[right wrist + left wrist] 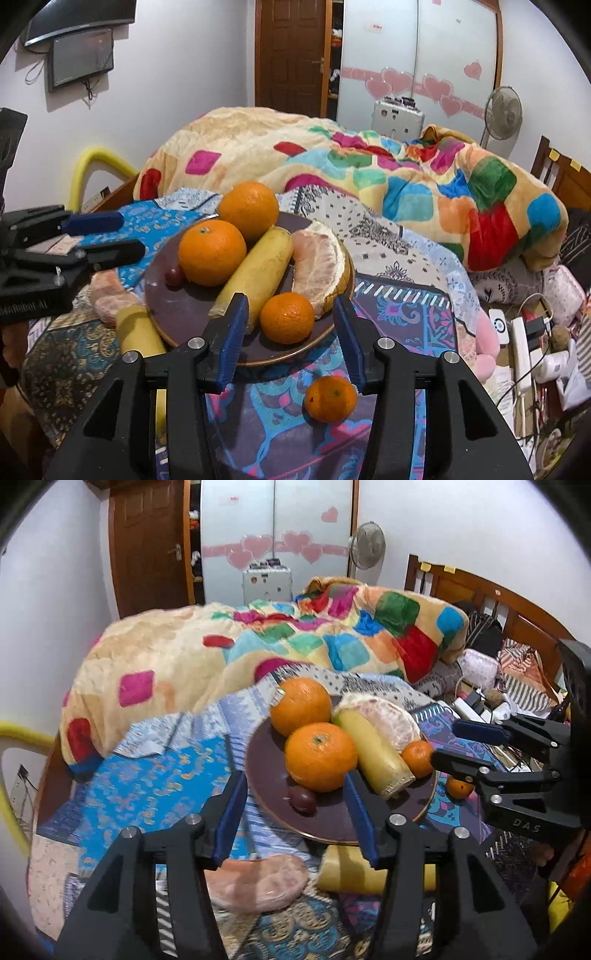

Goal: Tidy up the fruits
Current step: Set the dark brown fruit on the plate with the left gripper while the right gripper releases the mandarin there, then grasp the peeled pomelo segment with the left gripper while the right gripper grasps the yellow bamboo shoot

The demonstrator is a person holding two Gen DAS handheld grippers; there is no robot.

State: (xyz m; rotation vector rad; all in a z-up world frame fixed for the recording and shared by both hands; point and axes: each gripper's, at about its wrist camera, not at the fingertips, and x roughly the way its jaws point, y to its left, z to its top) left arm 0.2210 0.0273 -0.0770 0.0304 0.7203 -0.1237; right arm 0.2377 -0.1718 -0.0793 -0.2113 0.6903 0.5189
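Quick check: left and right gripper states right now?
Left gripper: open, holding nothing, above the plate's near rim.
Right gripper: open, holding nothing; a small orange sits beyond its fingers.

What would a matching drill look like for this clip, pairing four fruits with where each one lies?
Things:
1. grape
2. pomelo wedge
3. loose mandarin
4. second banana

Places:
A. on the cloth, off the plate's near edge, between the right tongs' fingers in the right wrist view
B. on the plate, beside the nearer big orange
C. on the cloth at the plate's left, partly under its rim
D. on the plate's far right side, next to the plated banana

Pairs: 1-B, 2-D, 3-A, 4-C
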